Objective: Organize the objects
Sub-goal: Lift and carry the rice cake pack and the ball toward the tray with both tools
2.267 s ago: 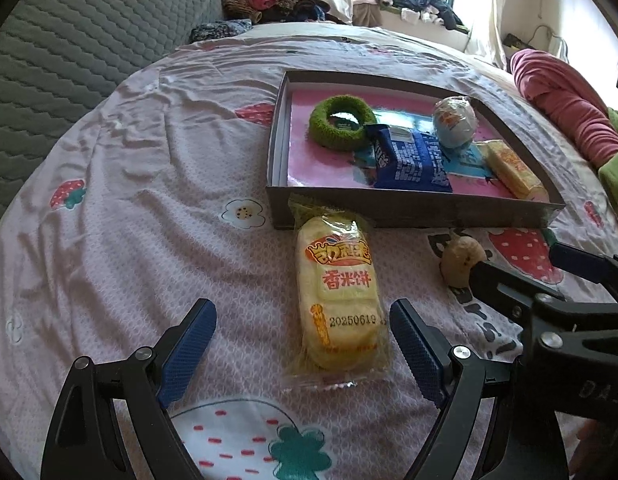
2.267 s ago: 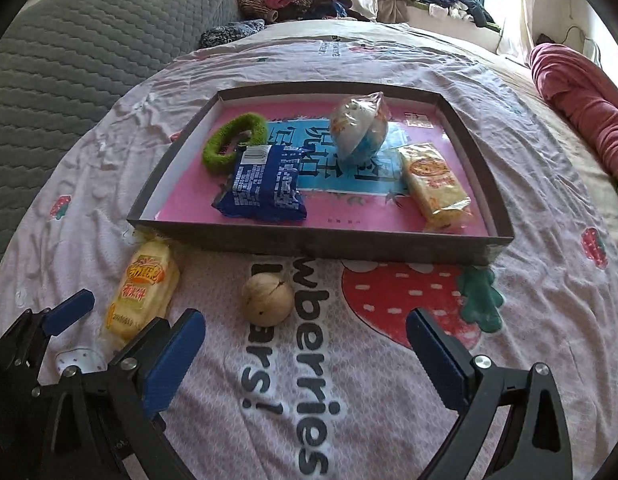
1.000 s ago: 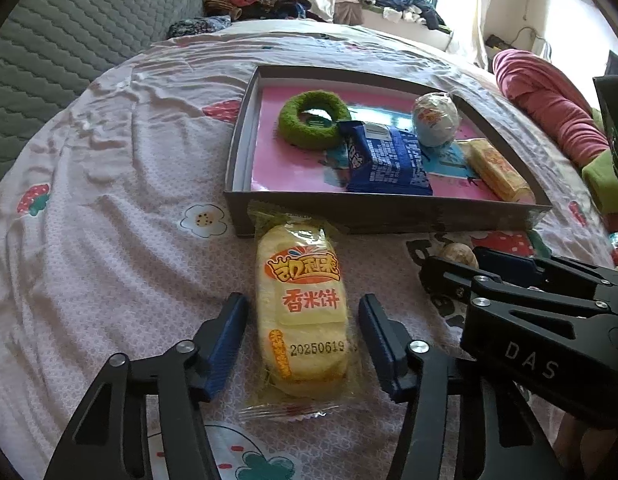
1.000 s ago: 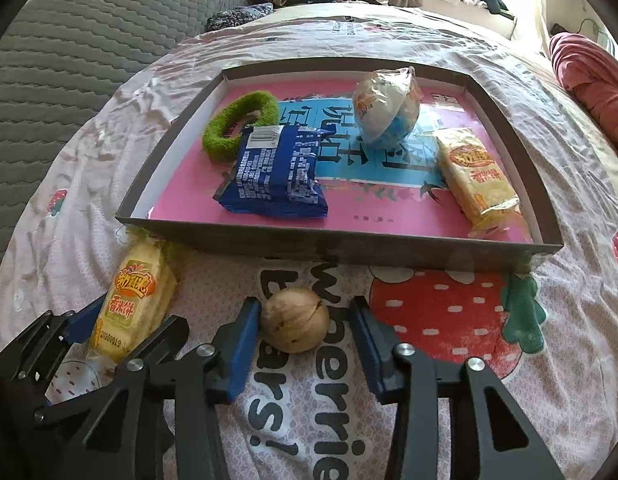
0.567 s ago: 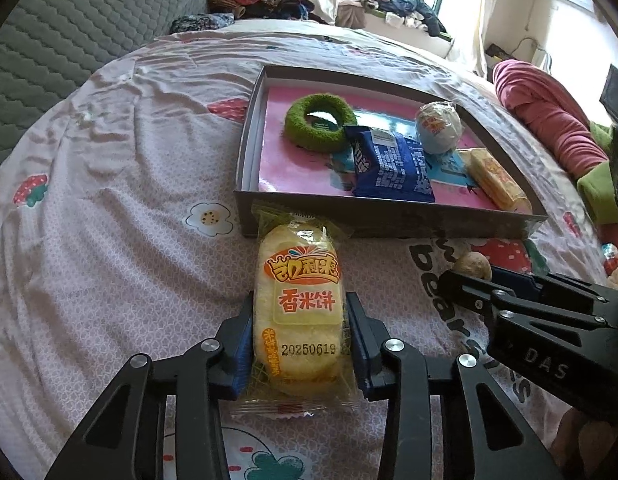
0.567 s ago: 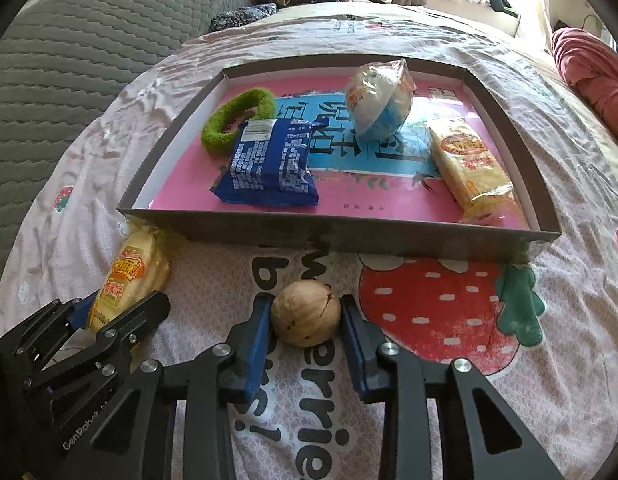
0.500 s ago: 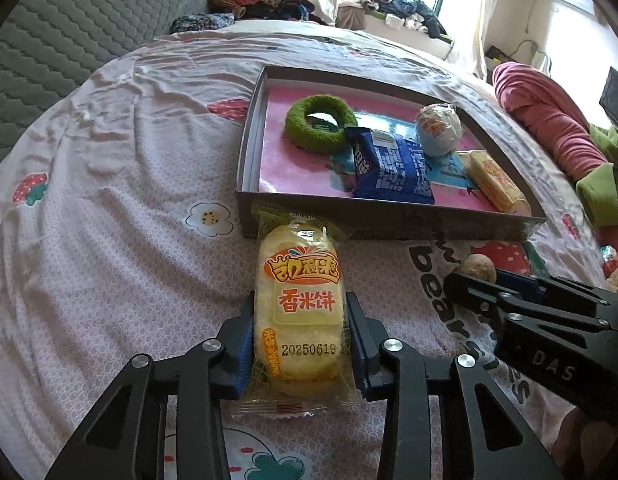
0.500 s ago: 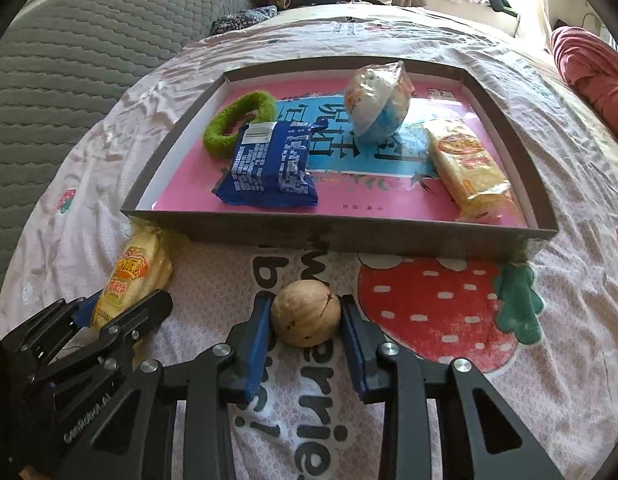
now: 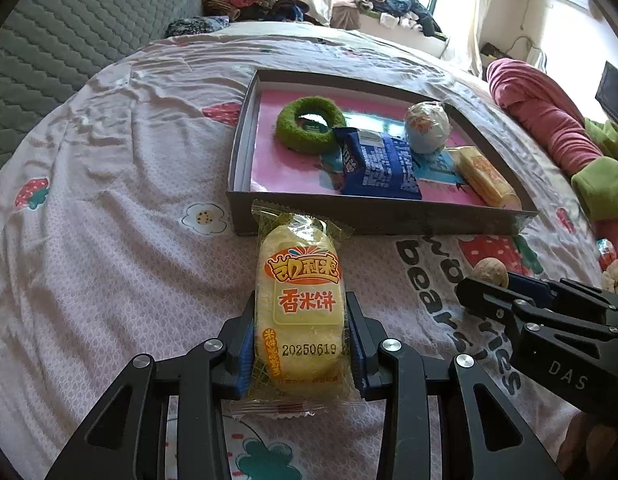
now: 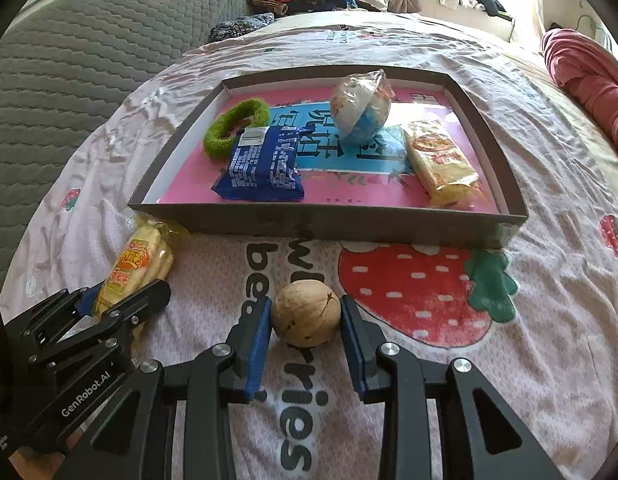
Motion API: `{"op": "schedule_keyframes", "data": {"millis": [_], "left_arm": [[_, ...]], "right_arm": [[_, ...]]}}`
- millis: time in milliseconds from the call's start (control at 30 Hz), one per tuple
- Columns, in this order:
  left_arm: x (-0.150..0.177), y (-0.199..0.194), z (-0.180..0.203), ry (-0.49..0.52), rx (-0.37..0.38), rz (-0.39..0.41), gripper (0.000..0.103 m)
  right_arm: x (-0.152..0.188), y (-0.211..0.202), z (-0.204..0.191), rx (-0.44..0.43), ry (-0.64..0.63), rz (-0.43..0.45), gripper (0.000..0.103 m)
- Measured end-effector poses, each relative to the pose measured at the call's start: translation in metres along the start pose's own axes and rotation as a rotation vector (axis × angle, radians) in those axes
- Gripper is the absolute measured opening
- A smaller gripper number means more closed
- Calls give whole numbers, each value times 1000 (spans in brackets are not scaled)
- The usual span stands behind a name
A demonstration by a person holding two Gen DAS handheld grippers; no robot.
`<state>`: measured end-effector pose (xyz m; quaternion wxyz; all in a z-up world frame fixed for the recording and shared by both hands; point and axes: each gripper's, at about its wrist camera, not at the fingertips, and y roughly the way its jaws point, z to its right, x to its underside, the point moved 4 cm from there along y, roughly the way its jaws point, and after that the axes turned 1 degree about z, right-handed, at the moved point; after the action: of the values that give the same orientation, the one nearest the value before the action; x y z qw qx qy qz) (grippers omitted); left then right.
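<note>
Left wrist view: a strawberry-print bedsheet (image 9: 109,240) covers the bed; in front of the grey tray (image 9: 373,220), the left gripper (image 9: 301,344) clamps the rice cracker packet (image 9: 299,304)

Right wrist view: the tray holds a green ring (image 10: 235,128), blue packet (image 10: 265,164), wrapped ball (image 10: 361,110) and yellow snack (image 10: 441,160); before it, the right gripper (image 10: 306,328) pinches the walnut (image 10: 306,314)

Grippers: you hold two, left gripper (image 9: 301,344) and right gripper (image 10: 306,334).
Trays: one grey tray (image 10: 321,227).
Yellow rice cracker packs: two, one outside (image 9: 300,308), one inside (image 10: 441,160).
Walnuts: one (image 10: 306,313).
Blue snack packs: one (image 10: 263,168).
Green rings: one (image 10: 235,128).
Wrapped balls: one (image 10: 361,110).
</note>
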<state>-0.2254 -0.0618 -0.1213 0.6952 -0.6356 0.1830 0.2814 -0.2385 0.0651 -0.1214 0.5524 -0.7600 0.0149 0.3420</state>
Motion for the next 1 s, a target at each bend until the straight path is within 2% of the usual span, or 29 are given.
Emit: {"op": "schedule_keyframes", "data": {"millis": [367,1000], "left_arm": [[-2,-38,9,0,-19,33,39],[-10,-135,36,32,-25,128,39]], "right_arm": [[8,-35,-2,10,-7,27,35],[14,-137,-13,33,-26,135,35]]}}
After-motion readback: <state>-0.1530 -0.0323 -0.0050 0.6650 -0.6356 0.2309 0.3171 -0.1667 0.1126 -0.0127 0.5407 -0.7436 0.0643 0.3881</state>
